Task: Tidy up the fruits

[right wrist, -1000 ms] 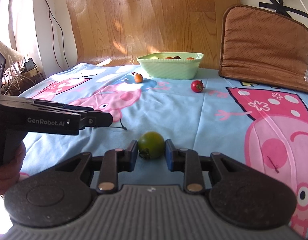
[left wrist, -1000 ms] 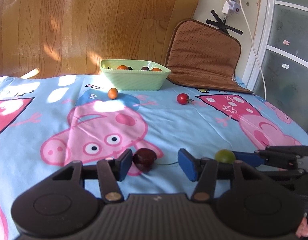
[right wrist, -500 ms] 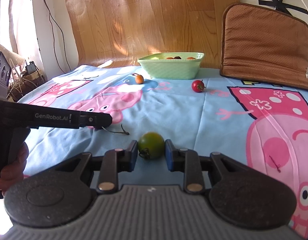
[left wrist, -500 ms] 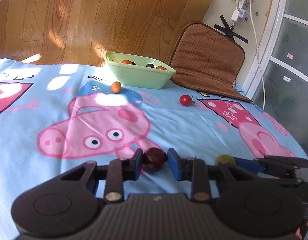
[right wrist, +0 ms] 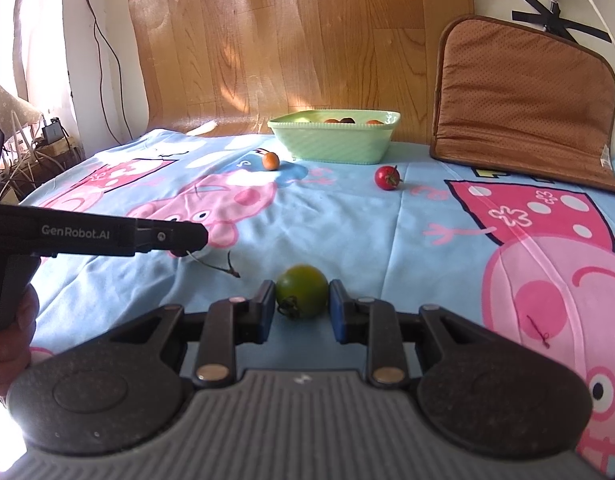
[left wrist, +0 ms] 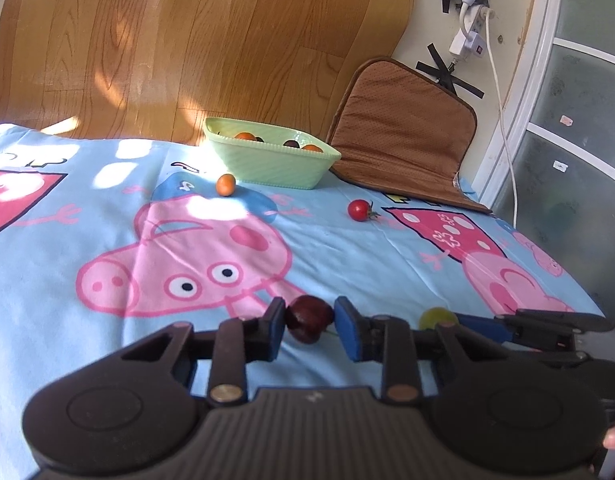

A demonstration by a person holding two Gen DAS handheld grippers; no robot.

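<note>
My left gripper (left wrist: 309,326) is shut on a dark red cherry (left wrist: 308,318), low over the cartoon-print blue cloth (left wrist: 347,248). In the right wrist view my right gripper (right wrist: 302,306) is shut on a green tomato (right wrist: 302,291) resting on the cloth; that tomato (left wrist: 435,317) and the right gripper's blue fingers (left wrist: 479,326) also show in the left wrist view. The left gripper (right wrist: 187,236) enters the right wrist view from the left. A green bowl (left wrist: 267,160) holding several small fruits stands at the back. An orange fruit (left wrist: 225,185) and a red tomato (left wrist: 359,210) lie loose before it.
A brown cushion (left wrist: 403,148) leans against the wall at the back right, beside a white cord (left wrist: 503,120) and glass door. Wood-pattern sheet covers the back wall. A loose twig (right wrist: 219,266) lies on the cloth. Cables and clutter (right wrist: 39,140) sit off the left edge.
The left gripper's fingers have come together on the dark cherry and tipped a little, so the view has shifted. The right gripper stays still around the green tomato.
</note>
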